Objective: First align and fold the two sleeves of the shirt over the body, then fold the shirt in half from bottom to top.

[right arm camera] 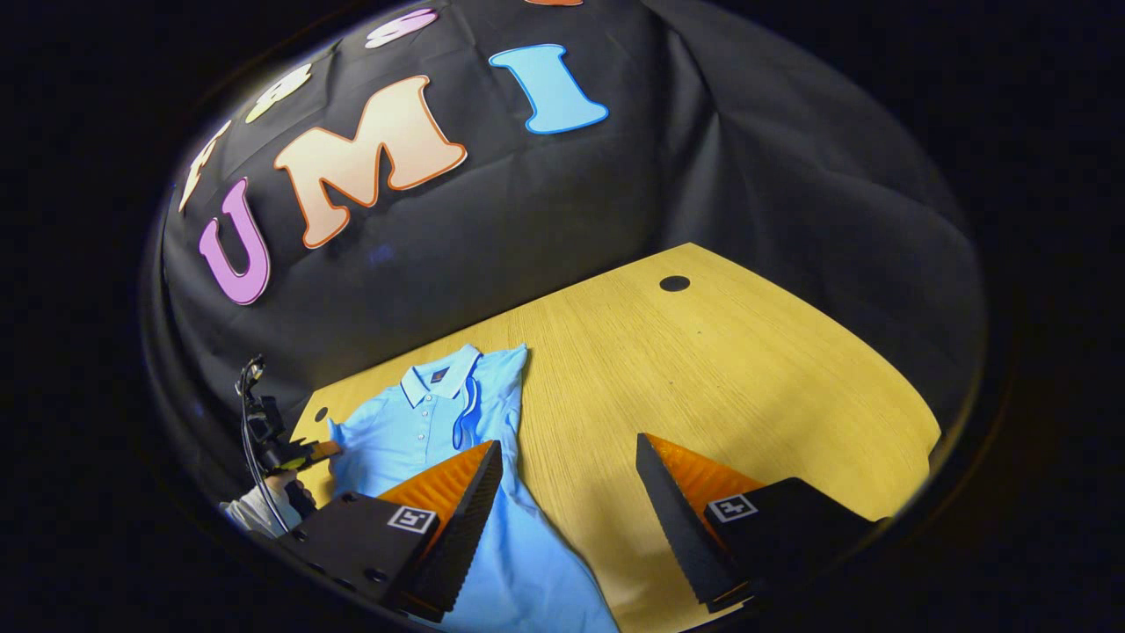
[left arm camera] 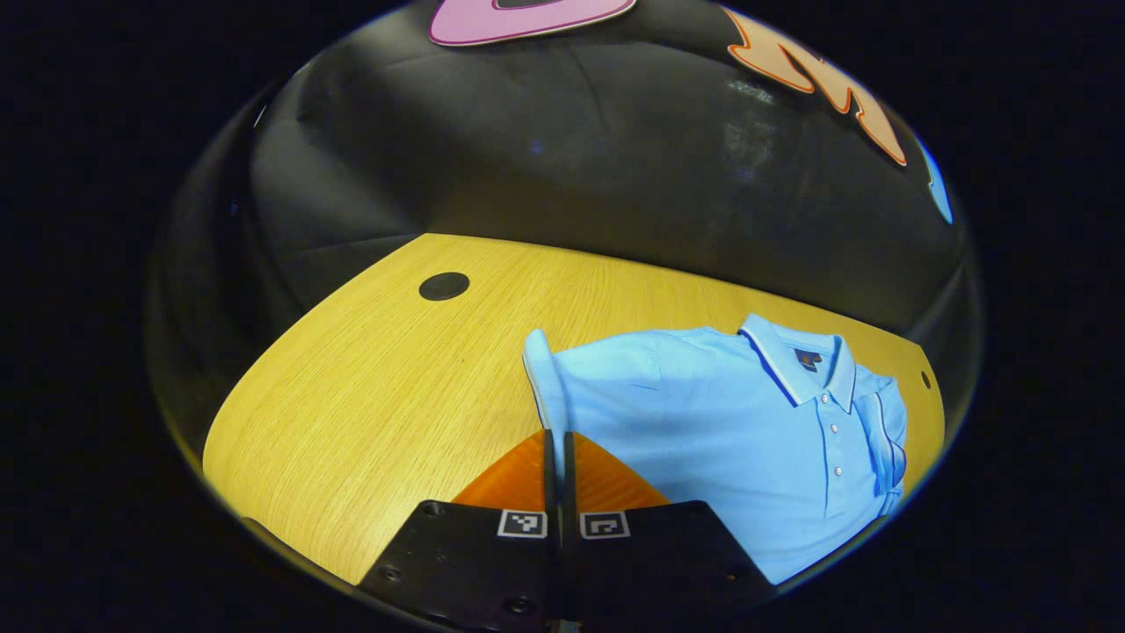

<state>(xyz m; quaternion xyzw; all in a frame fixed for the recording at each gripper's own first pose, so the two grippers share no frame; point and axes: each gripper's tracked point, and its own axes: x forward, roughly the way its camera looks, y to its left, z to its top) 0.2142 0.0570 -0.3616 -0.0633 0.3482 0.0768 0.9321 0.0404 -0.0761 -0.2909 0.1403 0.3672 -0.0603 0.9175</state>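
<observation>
1. A light blue polo shirt (left arm camera: 703, 431) lay front side up on the wooden table (left arm camera: 369, 387), collar toward the black cloth wall, its button placket showing.
2. In the left gripper view the left gripper (left arm camera: 559, 448) had its two fingers pressed together, and a narrow strip of the shirt's sleeve (left arm camera: 543, 374) rose up from between the tips (the cloth appeared pinched there, lifted off the table).
3. The far sleeve (left arm camera: 888, 440) lay already folded in over the body at the shirt's other side, its dark trim line visible.
4. In the right gripper view the right gripper (right arm camera: 567, 479) had its jaws wide apart, gripping nothing; one finger hung over the lower body of the shirt (right arm camera: 518, 563), the other over bare table (right arm camera: 756, 369).
5. That view also showed the left gripper (right arm camera: 303, 454) farther off at the shirt's shoulder edge, with a hand (right arm camera: 286, 492) and a pale sleeve cuff (right arm camera: 250, 512) behind it.
6. A round dark hole (left arm camera: 444, 286) sat in the tabletop well apart from the shirt, and a smaller one (left arm camera: 925, 379) lay near the collar side.
</observation>
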